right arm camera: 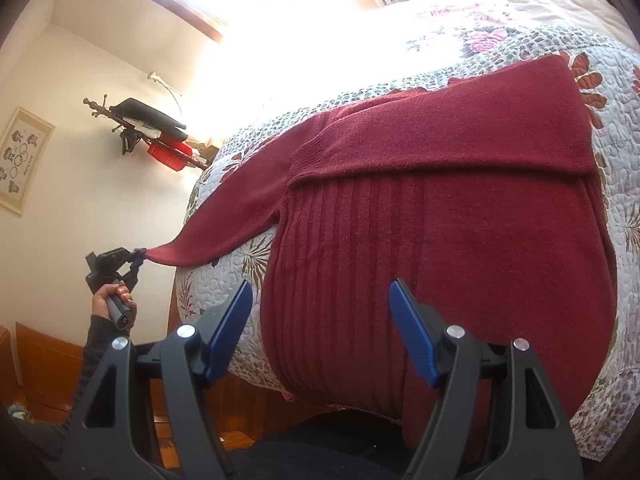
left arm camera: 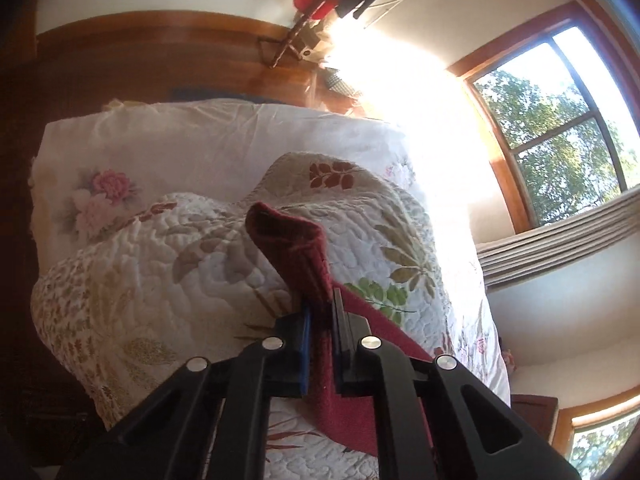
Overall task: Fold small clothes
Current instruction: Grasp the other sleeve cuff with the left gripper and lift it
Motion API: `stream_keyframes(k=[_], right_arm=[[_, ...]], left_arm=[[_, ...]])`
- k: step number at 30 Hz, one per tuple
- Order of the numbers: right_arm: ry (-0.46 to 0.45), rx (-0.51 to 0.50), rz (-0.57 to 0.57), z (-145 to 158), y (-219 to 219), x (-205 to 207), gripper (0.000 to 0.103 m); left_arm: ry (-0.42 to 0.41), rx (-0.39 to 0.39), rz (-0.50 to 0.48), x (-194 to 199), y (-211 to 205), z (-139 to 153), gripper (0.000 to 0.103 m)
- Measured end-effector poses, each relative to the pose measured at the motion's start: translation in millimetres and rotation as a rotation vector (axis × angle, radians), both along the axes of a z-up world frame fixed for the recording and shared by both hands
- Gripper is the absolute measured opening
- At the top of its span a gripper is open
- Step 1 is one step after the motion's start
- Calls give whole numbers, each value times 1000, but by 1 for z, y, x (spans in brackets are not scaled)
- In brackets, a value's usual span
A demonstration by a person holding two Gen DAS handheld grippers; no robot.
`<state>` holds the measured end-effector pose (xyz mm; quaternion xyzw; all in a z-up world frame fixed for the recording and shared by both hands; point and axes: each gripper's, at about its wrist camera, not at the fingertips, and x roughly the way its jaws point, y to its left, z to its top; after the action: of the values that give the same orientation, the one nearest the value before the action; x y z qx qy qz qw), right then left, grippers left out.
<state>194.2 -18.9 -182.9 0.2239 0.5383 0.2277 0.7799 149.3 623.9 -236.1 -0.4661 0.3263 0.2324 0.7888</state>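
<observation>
A dark red knit sweater [right arm camera: 440,208] lies spread on the quilted floral bedspread [right arm camera: 616,92], one sleeve folded across its chest. Its other sleeve [right arm camera: 224,224] stretches out past the bed's edge, and my left gripper [right arm camera: 138,258] is shut on the cuff there, held by a hand [right arm camera: 106,294]. In the left wrist view that cuff [left arm camera: 288,244] sticks up from between the closed jaws of the left gripper [left arm camera: 320,304]. My right gripper [right arm camera: 320,292] is open above the sweater's ribbed lower body, nothing between its blue fingers [right arm camera: 408,312].
A wooden headboard [left arm camera: 160,52] and a flowered pillow [left arm camera: 160,152] stand at the bed's far end. A wall rack [right arm camera: 152,128] with a red item hangs beside it. Bright windows [left arm camera: 560,128] and a folded blind [left arm camera: 560,244] line the wall behind the bed.
</observation>
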Motion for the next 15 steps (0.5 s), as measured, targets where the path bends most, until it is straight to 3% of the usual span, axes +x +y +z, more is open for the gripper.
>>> stream_keyframes(k=[4, 8, 11, 15], right_arm=[[-21, 17, -16, 4, -7, -5, 71], [-18, 33, -41, 0, -18, -10, 71], [-12, 52, -70, -2, -29, -13, 71], [-24, 62, -108, -1, -43, -15, 71]], left_arm=[[-82, 157, -132, 28, -52, 74, 8], [-145, 251, -303, 66, -113, 125, 8], [-171, 298, -416, 95, -160, 145, 8], [-181, 291, -552, 131, -221, 146, 8]])
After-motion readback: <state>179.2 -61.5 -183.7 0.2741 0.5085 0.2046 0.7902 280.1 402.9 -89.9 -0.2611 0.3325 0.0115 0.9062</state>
